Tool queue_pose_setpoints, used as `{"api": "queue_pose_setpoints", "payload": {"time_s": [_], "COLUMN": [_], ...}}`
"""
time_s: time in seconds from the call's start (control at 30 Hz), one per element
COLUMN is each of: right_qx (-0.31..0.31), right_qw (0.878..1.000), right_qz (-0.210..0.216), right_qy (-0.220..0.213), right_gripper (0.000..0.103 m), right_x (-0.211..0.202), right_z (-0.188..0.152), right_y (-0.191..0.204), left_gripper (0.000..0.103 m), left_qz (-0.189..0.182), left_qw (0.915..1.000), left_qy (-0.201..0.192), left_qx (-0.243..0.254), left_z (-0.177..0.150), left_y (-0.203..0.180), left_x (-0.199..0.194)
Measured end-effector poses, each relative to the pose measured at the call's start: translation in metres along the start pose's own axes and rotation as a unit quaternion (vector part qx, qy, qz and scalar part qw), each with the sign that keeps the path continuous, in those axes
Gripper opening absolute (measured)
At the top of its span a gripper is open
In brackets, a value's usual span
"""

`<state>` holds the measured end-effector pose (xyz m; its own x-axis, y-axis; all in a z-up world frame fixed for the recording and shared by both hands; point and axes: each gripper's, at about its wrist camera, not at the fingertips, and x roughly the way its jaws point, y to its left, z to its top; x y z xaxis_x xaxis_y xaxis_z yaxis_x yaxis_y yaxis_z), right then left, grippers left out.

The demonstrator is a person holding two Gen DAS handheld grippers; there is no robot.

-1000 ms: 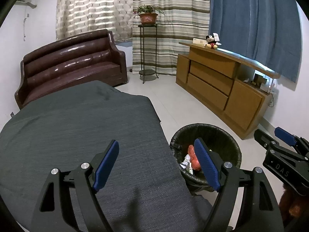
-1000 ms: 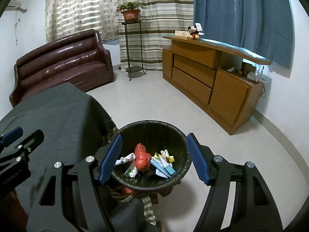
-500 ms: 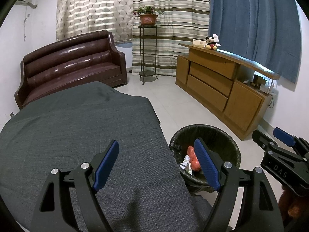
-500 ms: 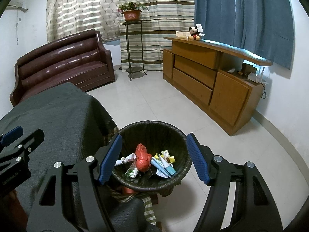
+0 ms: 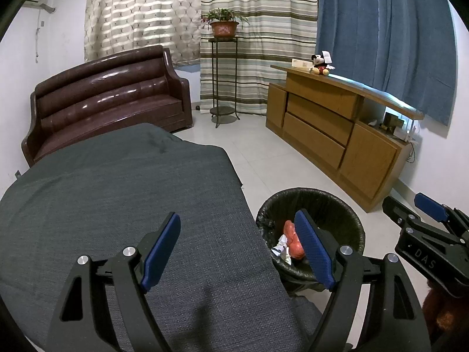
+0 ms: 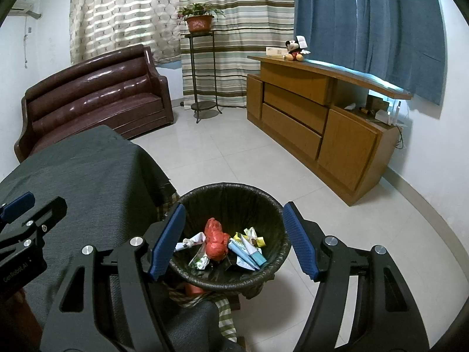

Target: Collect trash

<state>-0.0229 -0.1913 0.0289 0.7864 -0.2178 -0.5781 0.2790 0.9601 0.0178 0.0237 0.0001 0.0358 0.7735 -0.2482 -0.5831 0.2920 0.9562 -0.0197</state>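
Observation:
A black-lined trash bin (image 6: 231,193) stands on the floor beside the table; it also shows in the left wrist view (image 5: 337,205). It holds a crumpled red bag (image 6: 216,240) and several wrappers (image 6: 247,249). My right gripper (image 6: 234,243) is open and empty, held above the bin. My left gripper (image 5: 237,246) is open and empty above the table's right edge, over the dark grey cloth (image 5: 117,199). I see no trash on the cloth.
A brown leather sofa (image 5: 108,99) stands behind the table. A wooden sideboard (image 5: 337,135) with a plush toy (image 5: 321,64) lines the right wall. A plant stand (image 5: 223,76) stands by the curtains. The tiled floor (image 6: 234,152) lies between them.
Both grippers stay open and almost still. The views shift only very slightly.

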Motion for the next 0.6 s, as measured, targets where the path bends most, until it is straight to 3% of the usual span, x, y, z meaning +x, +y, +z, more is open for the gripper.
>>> {"api": "queue_pose_setpoints", "payload": {"time_s": [0.6], "right_qx": [0.000], "right_qw": [1.000], "right_qz": [0.000], "right_qy": [0.000], "right_gripper": [0.067], "right_x": [0.0000], "right_z": [-0.0003], "right_y": [0.0000], "left_gripper": [0.078], "left_qz": [-0.003], "left_qw": [0.9999], "left_qy": [-0.009], "left_qx": [0.006], "left_z": [0.0024], "left_y": [-0.0039], "left_x": [-0.0043]}}
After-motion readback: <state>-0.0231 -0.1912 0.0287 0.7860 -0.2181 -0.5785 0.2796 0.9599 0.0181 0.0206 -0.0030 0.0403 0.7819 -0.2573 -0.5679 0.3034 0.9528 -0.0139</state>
